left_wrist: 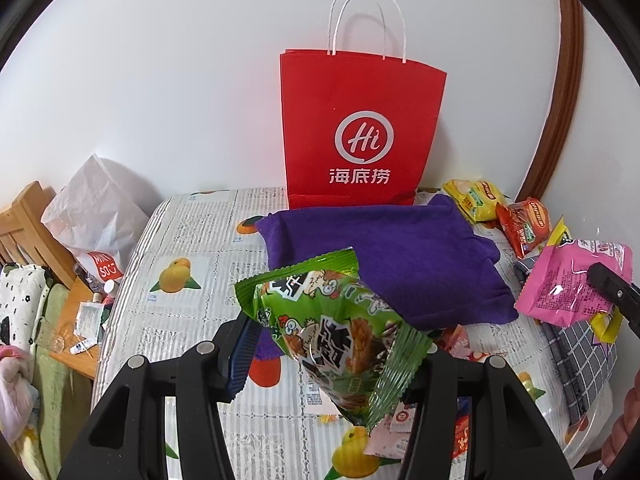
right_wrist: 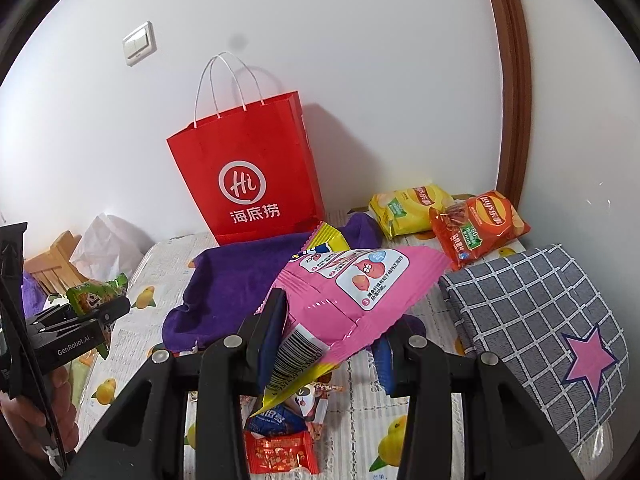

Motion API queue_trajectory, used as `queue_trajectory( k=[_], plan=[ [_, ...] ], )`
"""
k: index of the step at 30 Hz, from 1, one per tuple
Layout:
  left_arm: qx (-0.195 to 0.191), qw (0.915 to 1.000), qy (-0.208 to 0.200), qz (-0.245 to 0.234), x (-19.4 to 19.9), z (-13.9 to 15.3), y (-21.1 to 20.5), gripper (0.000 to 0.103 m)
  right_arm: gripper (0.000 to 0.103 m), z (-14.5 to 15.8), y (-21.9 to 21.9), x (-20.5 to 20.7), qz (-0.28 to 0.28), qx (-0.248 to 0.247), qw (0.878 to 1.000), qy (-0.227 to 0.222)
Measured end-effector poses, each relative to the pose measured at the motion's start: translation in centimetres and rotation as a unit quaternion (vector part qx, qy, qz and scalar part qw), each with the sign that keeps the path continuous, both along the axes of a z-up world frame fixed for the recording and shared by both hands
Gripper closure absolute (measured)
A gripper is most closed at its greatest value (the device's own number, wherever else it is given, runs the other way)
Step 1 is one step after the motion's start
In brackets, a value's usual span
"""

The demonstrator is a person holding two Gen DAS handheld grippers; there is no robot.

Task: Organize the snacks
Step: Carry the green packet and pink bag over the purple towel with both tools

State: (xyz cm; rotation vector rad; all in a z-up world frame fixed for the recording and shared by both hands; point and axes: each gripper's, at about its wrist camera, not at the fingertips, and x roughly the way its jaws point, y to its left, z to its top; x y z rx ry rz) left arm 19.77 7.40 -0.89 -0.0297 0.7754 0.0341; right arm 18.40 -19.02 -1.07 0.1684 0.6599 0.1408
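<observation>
Only the right wrist view shows the wall switch [right_wrist: 139,43].

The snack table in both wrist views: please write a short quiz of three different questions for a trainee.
1. True or false: the red paper bag lies flat.
2. Which packet does the left hand-held gripper hold? A pink, B green, C yellow.
3. What colour is the towel in front of the bag?

Key: 1 false, it stands upright at the wall. 2 B, the green packet; the right hand-held gripper holds the pink packet. 3 purple.
</observation>
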Motion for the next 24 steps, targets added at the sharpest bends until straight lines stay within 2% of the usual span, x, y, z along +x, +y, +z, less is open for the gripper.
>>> queue_trajectory(
  k=[14,24],
  plan=[
    [0.006,0.9999,0.007,0.005,4.0,-0.7,0.6,0.051,0.063,-0.7,0.4,4.5,-0.002,-0.002,1.000,0.003],
    [-0.001,0.9997,0.022,0.007,6.9,-2.2,0.6,0.051,0.063,-1.9,1.1,8.4,0.006,0.006,1.000,0.009]
  ],
)
